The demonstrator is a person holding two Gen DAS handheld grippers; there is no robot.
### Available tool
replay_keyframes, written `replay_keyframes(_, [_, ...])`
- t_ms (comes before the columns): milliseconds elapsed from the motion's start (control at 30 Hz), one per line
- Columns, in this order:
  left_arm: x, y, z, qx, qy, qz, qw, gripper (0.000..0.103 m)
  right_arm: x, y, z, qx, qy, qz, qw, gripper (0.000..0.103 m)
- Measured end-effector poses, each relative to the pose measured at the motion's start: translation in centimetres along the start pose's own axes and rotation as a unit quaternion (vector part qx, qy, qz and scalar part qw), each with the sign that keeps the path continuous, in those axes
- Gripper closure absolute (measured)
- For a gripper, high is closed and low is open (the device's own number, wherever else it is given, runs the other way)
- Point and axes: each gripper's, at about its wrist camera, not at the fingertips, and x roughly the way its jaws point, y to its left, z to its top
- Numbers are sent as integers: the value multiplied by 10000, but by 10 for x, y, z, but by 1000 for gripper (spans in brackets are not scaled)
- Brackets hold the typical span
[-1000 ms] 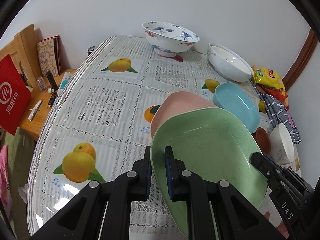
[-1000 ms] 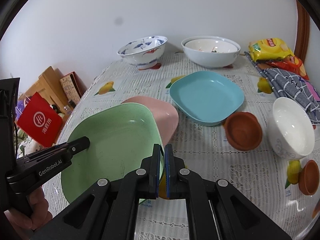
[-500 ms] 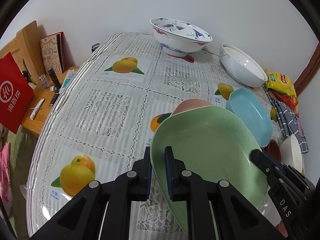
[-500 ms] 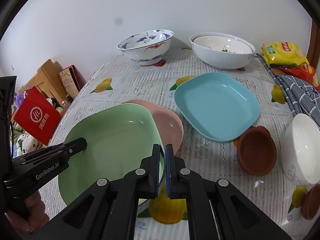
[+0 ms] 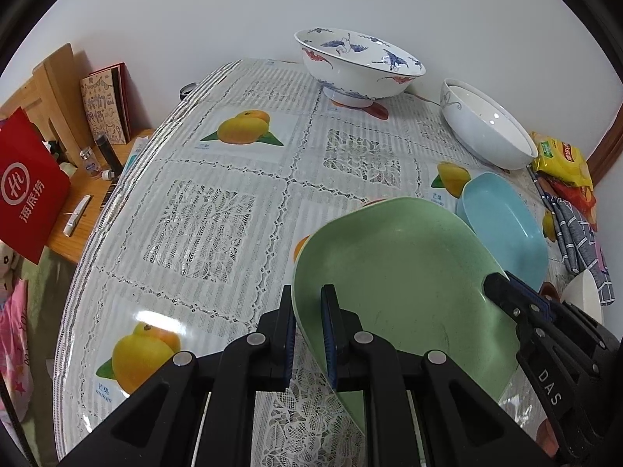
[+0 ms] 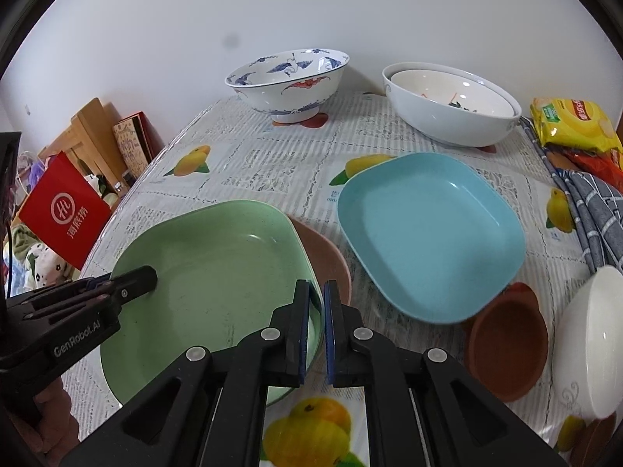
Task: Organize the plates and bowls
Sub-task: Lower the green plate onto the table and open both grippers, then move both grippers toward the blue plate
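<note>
A green plate (image 5: pixel 401 272) (image 6: pixel 210 280) is held by both grippers and hangs over a pink plate (image 6: pixel 327 257) on the table. My left gripper (image 5: pixel 309 303) is shut on the green plate's left rim. My right gripper (image 6: pixel 316 299) is shut on its right rim. In the left wrist view the pink plate is almost fully hidden under the green one. A blue plate (image 6: pixel 428 233) (image 5: pixel 502 229) lies to the right of them.
A crane-painted bowl (image 6: pixel 288 81) and nested white bowls (image 6: pixel 451 105) stand at the back. A brown saucer (image 6: pixel 506 338), a white bowl (image 6: pixel 592 346), snack bags (image 6: pixel 572 124) and a checked cloth (image 6: pixel 595 210) lie at the right. A red bag (image 5: pixel 27 190) sits left of the table (image 5: pixel 202 210).
Both grippers have carried the green plate forward over the pink plate, so it now covers most of it. The far bowls look closer.
</note>
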Motion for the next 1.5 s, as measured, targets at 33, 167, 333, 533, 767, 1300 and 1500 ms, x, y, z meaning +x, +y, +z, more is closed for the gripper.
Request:
replay_keyframes(33, [1,0,0,-4,11,12,10000,90,1,0,1,-34,-5,-6,10000,95])
replay_keyframes(167, [4,-1,0,-39,35,47,10000,89,9,2,6,-160,-41,-37,9999,93])
replay_keyframes(333, [7,-3,0,-42,54,111,9999,89,14,4,13,-211,-155,-119,9996,90])
replay_keyframes(533, [5,-2,-1,-20,125,-17,9999,85,19,3,18,-232,-164,-63,9996,83])
replay_keyframes(767, [-7,1,-5,9,52,-117,9999,77,-3,-2,19,-69,-467,-117,9988,66])
replay_keyframes(1300, [-68,-24,-25,352,-336,-392,9980,69,-94,-28,-20,210,-874,-651,9938,54])
replay_keyframes(1500, [-95,-54,-29,639,-600,-539,9947,63,-143,-46,-39,217,-1126,-1155,9867,47])
